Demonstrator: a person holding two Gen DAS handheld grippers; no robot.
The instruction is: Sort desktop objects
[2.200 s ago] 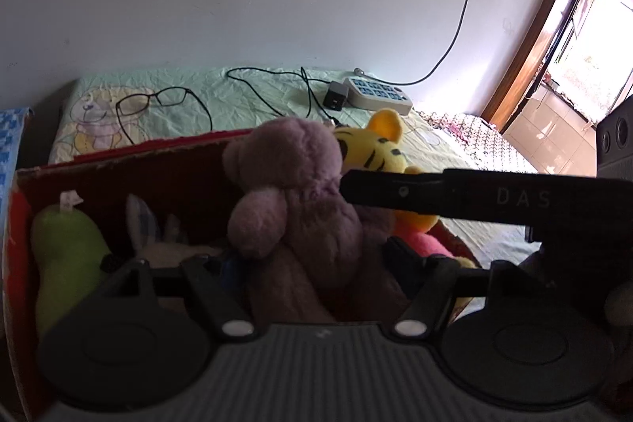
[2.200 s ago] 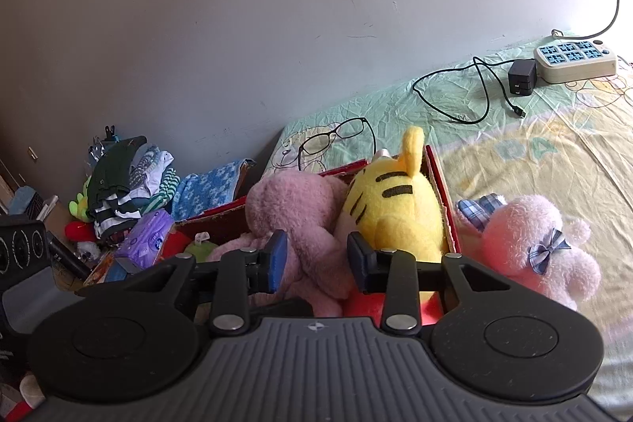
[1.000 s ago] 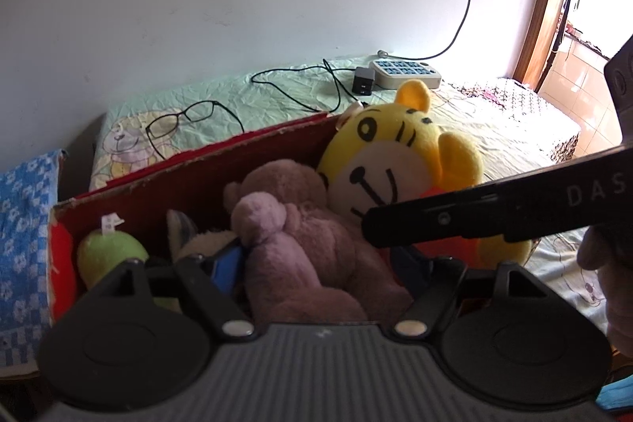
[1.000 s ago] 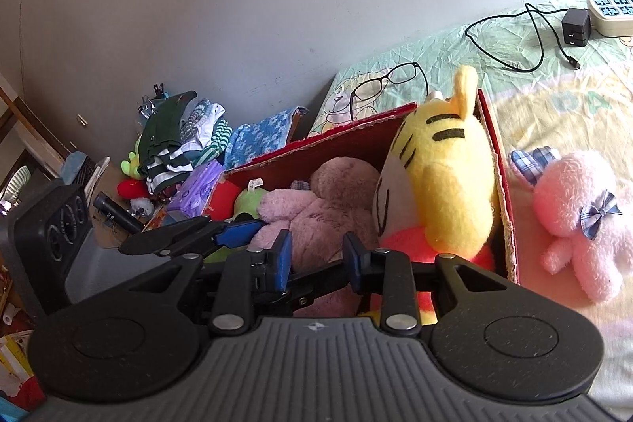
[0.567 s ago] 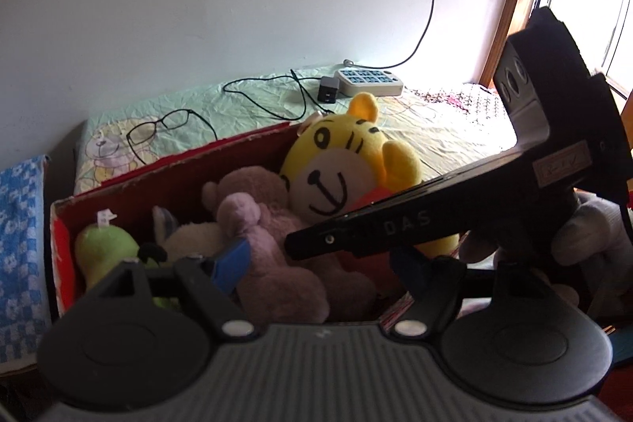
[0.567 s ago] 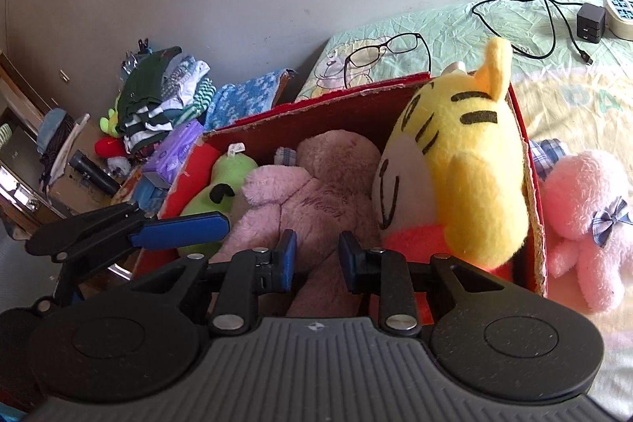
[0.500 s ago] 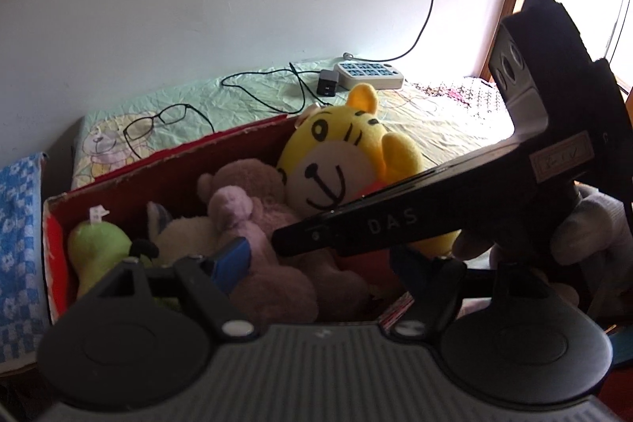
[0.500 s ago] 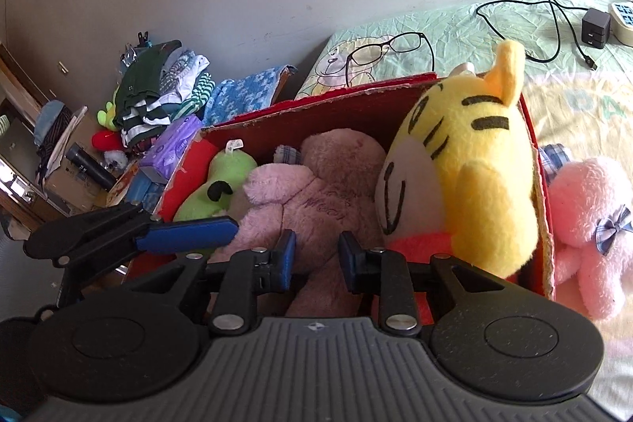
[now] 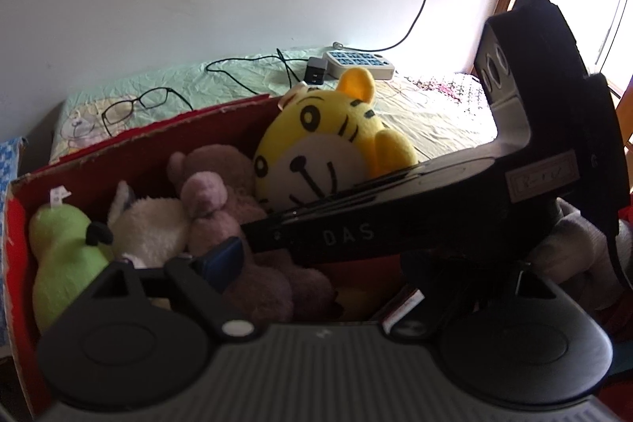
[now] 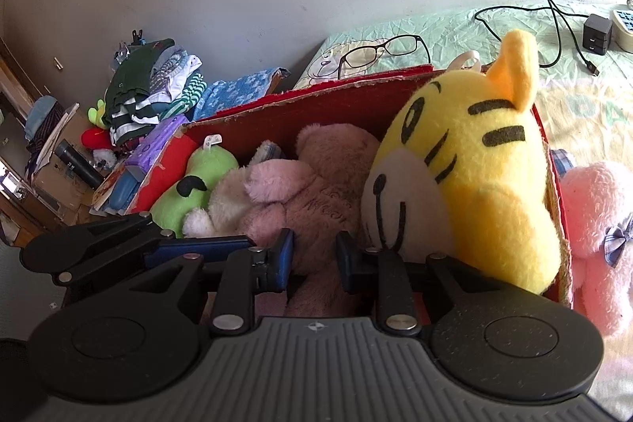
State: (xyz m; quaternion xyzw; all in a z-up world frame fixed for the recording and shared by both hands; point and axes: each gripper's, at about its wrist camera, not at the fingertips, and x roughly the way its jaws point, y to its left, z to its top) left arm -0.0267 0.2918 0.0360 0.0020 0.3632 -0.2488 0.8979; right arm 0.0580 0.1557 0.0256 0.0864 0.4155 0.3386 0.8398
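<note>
Works over a red cardboard box [image 10: 316, 105] set on the bed [image 10: 455, 26], already packed with 4 soft toys: a green plush [image 10: 198, 184], a white plush [image 10: 229, 200], a mauve bear [image 10: 328, 184] and a yellow tiger [image 10: 474, 165] leaning against the right-hand wall, head well above the rim. Leaves 1 pink plush [image 10: 597, 224] out on the bed, just beside that wall, so probably the next thing to fetch. Holds the left tongs [image 9: 316, 267] spread, having just opened them further, with the bear's lower body between them and no pad visibly pressing on it. Holds the right tongs [image 10: 314, 258] nearly pressed together, having just closed them further, with bear fur showing in the narrow gap; cannot tell whether any of it is pinched. Risks dragging the bear back out on lifting the right tongs away with fur caught. Risks a knock too, with the right tongs reaching across in front of the left ones above the box, close enough to clash on a careless withdrawal. Could also tip the tiger over the wall by brushing it, perched high and loose. Should mind the glasses [image 10: 379, 54] lying on the bed just behind the box
</note>
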